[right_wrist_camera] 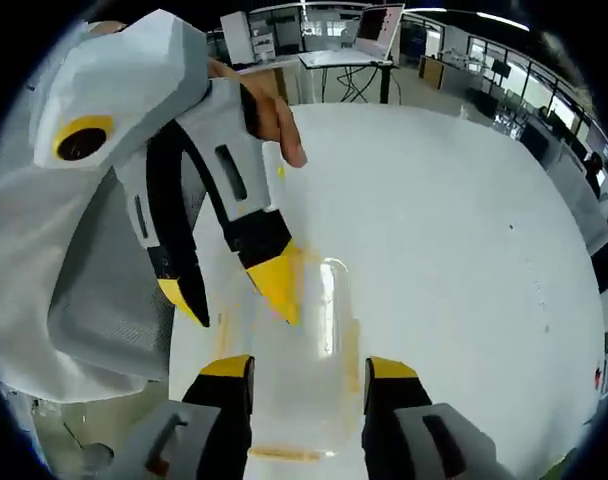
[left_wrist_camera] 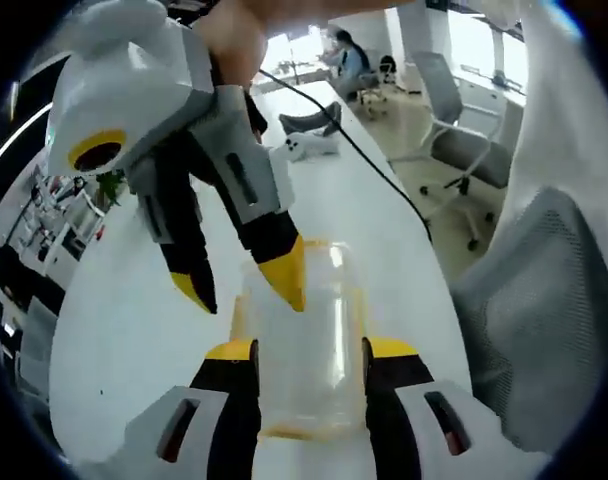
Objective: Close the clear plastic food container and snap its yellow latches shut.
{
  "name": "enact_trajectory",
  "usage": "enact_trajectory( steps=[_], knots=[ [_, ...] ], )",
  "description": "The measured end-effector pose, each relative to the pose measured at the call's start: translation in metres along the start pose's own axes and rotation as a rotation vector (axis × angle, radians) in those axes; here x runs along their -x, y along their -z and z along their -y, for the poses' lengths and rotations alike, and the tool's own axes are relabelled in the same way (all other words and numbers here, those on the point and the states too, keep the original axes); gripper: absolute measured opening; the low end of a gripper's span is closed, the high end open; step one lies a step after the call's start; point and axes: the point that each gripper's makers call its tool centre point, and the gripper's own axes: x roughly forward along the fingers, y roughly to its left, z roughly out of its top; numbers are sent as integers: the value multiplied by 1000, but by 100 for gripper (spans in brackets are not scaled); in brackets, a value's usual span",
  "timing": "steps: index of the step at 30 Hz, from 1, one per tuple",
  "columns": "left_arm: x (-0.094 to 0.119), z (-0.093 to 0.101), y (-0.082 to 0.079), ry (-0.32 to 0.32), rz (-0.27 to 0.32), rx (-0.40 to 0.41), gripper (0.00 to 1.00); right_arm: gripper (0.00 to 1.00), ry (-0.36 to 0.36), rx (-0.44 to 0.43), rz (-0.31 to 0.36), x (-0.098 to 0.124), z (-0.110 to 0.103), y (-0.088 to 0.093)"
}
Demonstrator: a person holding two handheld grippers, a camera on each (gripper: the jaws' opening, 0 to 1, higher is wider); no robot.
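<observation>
Looking along the left gripper (left_wrist_camera: 309, 358) in the left gripper view, its two black, yellow-tipped jaws stand one on each side of one clear plastic food container with yellow latches (left_wrist_camera: 304, 340); each jaw lies against a side wall of the box, so this tool grasps it; the container rests on the one long white table (left_wrist_camera: 134, 330); one other tool, the right gripper (left_wrist_camera: 246, 287), reaches down from above the container, its two yellow tips spread apart, one tip touching the container's top edge and the other off to the side over bare table; a hand (left_wrist_camera: 234, 35) holds that tool from behind; one black cable (left_wrist_camera: 364, 160) runs away from the container along the table; one small white object (left_wrist_camera: 309, 147) lies farther along the table beyond the container, too blurred to name; two grey office chairs (left_wrist_camera: 454, 130) stand beside the table, past the container, in a bright office, and one seated person (left_wrist_camera: 349, 60) is at the far end.

In the right gripper view the same clear container sits between the right gripper's own two jaws, which flank it without clearly pressing, and whether they pinch it I cannot tell; the left gripper enters from above the container, one yellow tip on its top; the white table spreads wide beyond the container; one desk with a monitor (right_wrist_camera: 374, 25) stands at the far side of the room.
</observation>
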Motion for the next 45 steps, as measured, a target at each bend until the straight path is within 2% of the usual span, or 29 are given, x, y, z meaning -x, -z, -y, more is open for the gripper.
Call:
enact_trajectory(
  steps=[5,9,11,13,15,17,19,22,24,26,29,30,31,35,38,39,42,45],
  knots=[
    [7,-11,-4,-22,41,96,42,49,42,2,43,6,-7,-3],
    [13,-18,-3,-35,54,109,48,52,61,-17,82,10,-11,-3],
    [15,-20,-3,-38,70,142,49,55,82,-25,96,12,-12,-1],
    [17,-23,0,-56,75,152,52,59,111,-40,137,13,-12,-1],
    [19,-24,5,-84,70,124,54,62,121,-102,193,12,-16,0],
    [20,-23,9,-91,72,135,57,67,138,-152,238,10,-17,4],
    [21,-24,12,-108,86,148,60,70,162,-152,245,7,-20,11],
    [21,-20,16,-101,108,220,61,68,189,-163,242,4,-22,20],
    [21,-20,18,-105,115,262,64,68,218,-187,276,6,-21,20],
    [20,-18,19,-93,141,360,69,70,249,-226,311,8,-19,19],
    [21,-21,22,-103,157,388,75,77,296,-248,355,12,-19,17],
    [21,-21,22,-105,167,402,80,82,335,-246,391,14,-16,15],
    [21,-20,23,-104,167,417,82,87,344,-229,407,15,-16,14],
    [19,-17,26,-107,184,424,87,93,348,-235,406,11,-23,23],
    [17,-12,21,-97,267,489,94,99,372,-293,394,9,-22,33],
    [17,-11,26,-103,251,485,93,99,372,-320,386,8,-22,37],
    [11,-4,38,-123,215,442,93,99,371,-323,405,5,-24,42],
    [8,-1,47,-120,215,464,93,99,362,-330,402,0,-28,46]
  ],
)
